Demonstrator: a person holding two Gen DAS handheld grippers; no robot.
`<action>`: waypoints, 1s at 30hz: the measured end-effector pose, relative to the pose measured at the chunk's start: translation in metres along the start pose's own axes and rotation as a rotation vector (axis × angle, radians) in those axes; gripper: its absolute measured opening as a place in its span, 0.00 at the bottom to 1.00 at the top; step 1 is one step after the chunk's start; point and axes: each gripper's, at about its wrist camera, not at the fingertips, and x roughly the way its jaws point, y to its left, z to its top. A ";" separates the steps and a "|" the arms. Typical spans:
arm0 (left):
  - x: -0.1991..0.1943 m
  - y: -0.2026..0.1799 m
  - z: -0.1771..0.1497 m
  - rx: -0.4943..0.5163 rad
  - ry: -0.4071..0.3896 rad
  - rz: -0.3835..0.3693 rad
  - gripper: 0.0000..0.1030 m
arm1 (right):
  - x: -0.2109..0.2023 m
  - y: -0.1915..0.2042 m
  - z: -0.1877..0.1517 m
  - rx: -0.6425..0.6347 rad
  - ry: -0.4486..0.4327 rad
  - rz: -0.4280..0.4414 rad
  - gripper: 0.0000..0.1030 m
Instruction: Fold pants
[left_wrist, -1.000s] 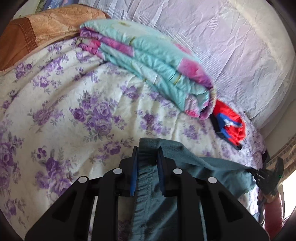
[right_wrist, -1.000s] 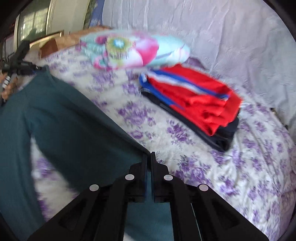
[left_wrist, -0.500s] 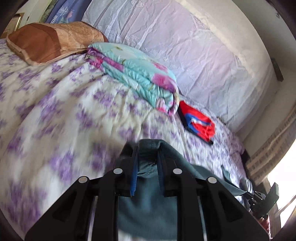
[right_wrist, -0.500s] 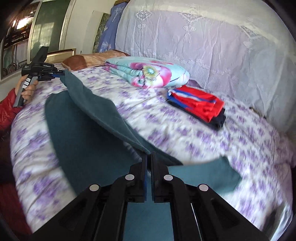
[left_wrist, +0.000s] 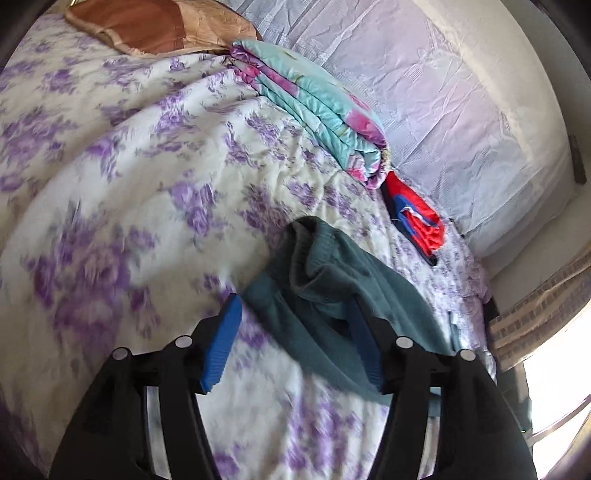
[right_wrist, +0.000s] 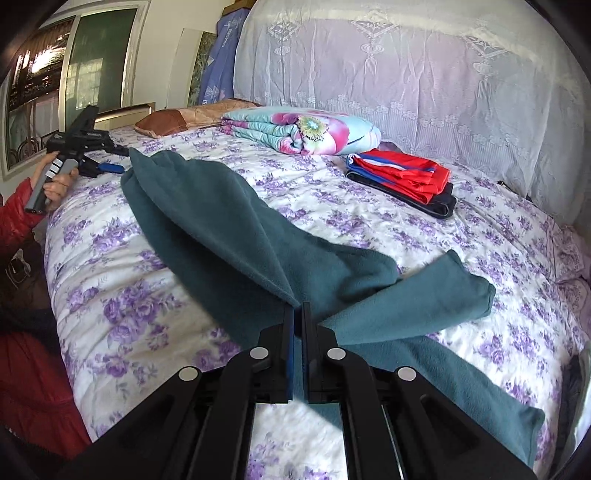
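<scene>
Opening left gripper (left_wrist: 295, 325) around teal pants (right_wrist: 236, 236), right gripper (right_wrist: 298, 314) pinching them, folded quilt (right_wrist: 306, 129) beyond

The pants (right_wrist: 236, 236) are a plain dark teal fleece. They lie on a bedspread (right_wrist: 369, 221) of cream white printed with clusters of purple flowers and grey-green leaves. The folded quilt (right_wrist: 303, 129) is pale turquoise with pink and magenta blooms and a yellow-centred flower. The folded clothes (right_wrist: 402, 177) are bright red with blue and white stripes, over a black layer. The pillow (left_wrist: 155, 29) is tan and rust brown. The lace cover (right_wrist: 424, 85) is pale lilac white with woven motifs. Both grippers are black with blue pads; the person's sleeve (right_wrist: 18, 210) is red
</scene>
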 end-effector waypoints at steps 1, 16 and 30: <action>-0.002 0.000 -0.003 -0.019 0.006 -0.022 0.56 | 0.001 0.000 -0.001 0.003 0.003 0.003 0.04; 0.016 -0.010 0.015 -0.035 -0.034 0.183 0.09 | 0.004 0.005 -0.006 0.016 0.028 0.016 0.04; 0.006 -0.129 -0.039 0.301 0.008 0.082 0.54 | 0.021 0.005 -0.015 0.075 0.150 0.060 0.05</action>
